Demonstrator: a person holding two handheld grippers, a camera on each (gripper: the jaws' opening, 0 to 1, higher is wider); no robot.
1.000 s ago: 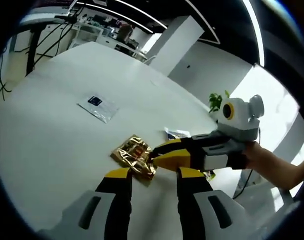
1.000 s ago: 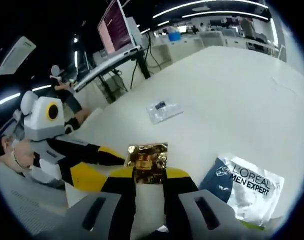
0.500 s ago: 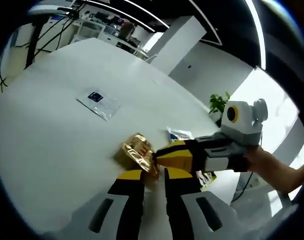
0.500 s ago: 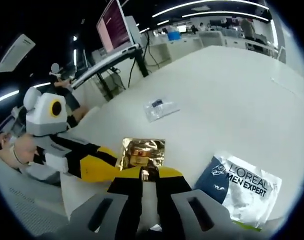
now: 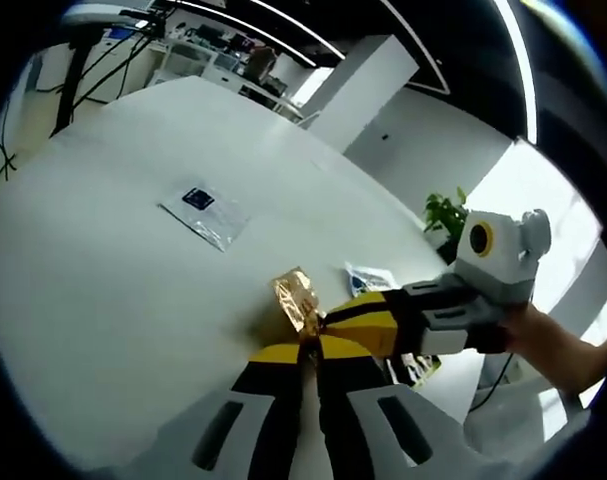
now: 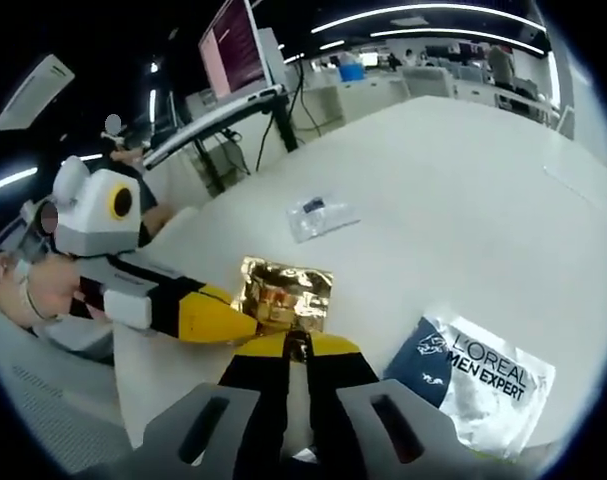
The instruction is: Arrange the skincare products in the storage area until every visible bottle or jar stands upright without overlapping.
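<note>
A crinkled gold foil sachet (image 5: pixel 296 298) is held just above the white table (image 5: pixel 103 280), tilted up on edge. At the bottom of the left gripper view, my left gripper (image 5: pixel 308 345) is shut on the sachet's near edge. My right gripper (image 5: pixel 328 318) reaches in from the right and pinches the same sachet. In the right gripper view the gold sachet (image 6: pixel 281 290) lies ahead of my right gripper (image 6: pixel 299 345), which is shut on its near edge. There my left gripper (image 6: pixel 245 325) comes in from the left, at the sachet's lower left corner.
A blue and white L'Oreal sachet (image 6: pixel 478 385) lies on the table right of the right gripper, seen as a sachet (image 5: pixel 371 277) in the left gripper view. A clear sachet with a dark label (image 5: pixel 205 208) (image 6: pixel 320 215) lies farther out. A monitor (image 6: pixel 231 45) and desks stand beyond.
Both grippers went from open, around the gold sachet, to shut on it. The sachet has risen from lying flat to tilted up between them.
</note>
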